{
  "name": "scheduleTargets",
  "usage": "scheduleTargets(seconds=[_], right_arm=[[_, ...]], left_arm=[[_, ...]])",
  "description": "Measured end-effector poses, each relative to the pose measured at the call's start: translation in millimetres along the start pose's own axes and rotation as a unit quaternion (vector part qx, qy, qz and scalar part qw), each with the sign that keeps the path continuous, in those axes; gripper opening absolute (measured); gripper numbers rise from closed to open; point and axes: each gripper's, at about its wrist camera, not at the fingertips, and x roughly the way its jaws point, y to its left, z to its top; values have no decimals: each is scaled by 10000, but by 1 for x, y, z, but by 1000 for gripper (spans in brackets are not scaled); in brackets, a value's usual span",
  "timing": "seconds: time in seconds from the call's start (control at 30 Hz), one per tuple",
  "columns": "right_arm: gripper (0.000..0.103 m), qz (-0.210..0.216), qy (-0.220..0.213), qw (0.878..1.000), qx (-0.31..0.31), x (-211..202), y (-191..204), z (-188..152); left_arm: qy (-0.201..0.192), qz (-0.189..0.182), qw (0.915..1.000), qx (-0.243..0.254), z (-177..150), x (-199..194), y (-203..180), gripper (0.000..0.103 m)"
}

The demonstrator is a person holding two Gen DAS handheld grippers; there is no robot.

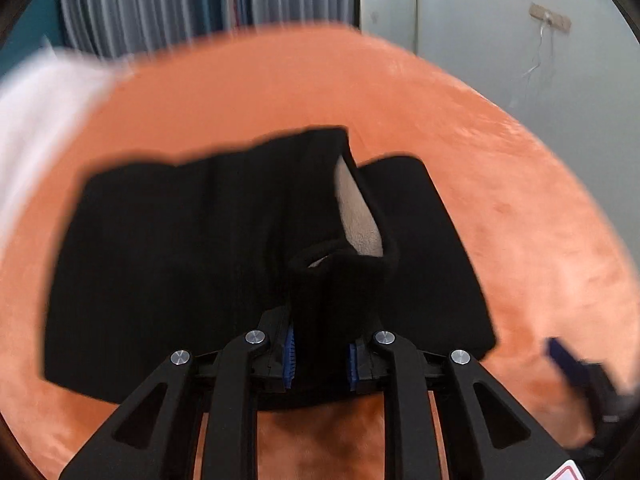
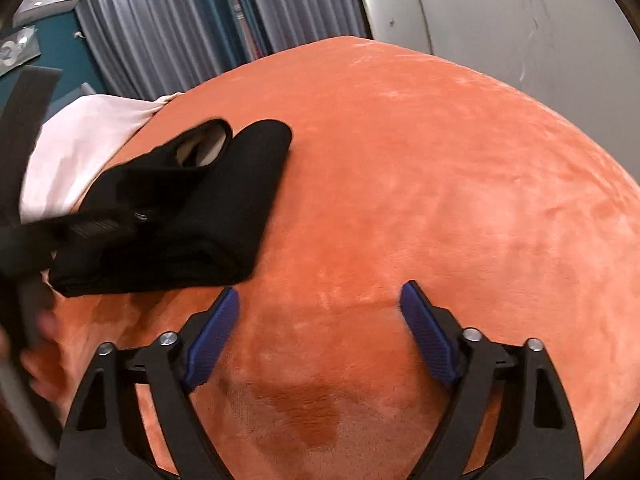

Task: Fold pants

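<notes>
Black pants (image 1: 180, 248) with a pale fleece lining lie folded on the orange blanket (image 1: 520, 240). My left gripper (image 1: 320, 354) is shut on a bunched black end of the pants, which stands up between its blue pads (image 1: 290, 356). In the right wrist view the pants (image 2: 224, 208) lie at the left, with the left gripper (image 2: 100, 224) over them. My right gripper (image 2: 320, 300) is open and empty above bare blanket (image 2: 440, 200), to the right of the pants. It also shows blurred at the lower right of the left wrist view (image 1: 580, 372).
A white cloth (image 2: 80, 152) lies at the blanket's far left edge, beyond the pants. Grey curtains (image 2: 160, 24) and a pale wall (image 2: 500, 12) stand behind the bed. A hand (image 2: 44, 356) shows at the left edge.
</notes>
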Motion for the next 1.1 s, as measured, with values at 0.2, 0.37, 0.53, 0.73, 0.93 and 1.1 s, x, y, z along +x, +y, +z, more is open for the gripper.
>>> scheduleTargets(seconds=[0.2, 0.37, 0.53, 0.73, 0.93, 1.1], right_arm=[[91, 395, -60, 9991, 156, -2, -8, -5], [91, 651, -134, 9972, 355, -6, -18, -7], [91, 591, -131, 9977, 306, -7, -16, -8], [91, 727, -172, 9964, 412, -10, -20, -10], [90, 812, -172, 9943, 662, -20, -26, -8], [91, 1560, -124, 9821, 1046, -37, -26, 25]], left_arm=[[121, -91, 9995, -275, 1, -12, 25, 20], [66, -289, 9980, -564, -9, -35, 35, 23], [423, -167, 9971, -617, 3, -9, 19, 23], [328, -246, 9977, -547, -16, -20, 17, 25], [205, -676, 9948, -734, -42, -45, 29, 79], [78, -1102, 9892, -967, -70, -70, 37, 83]])
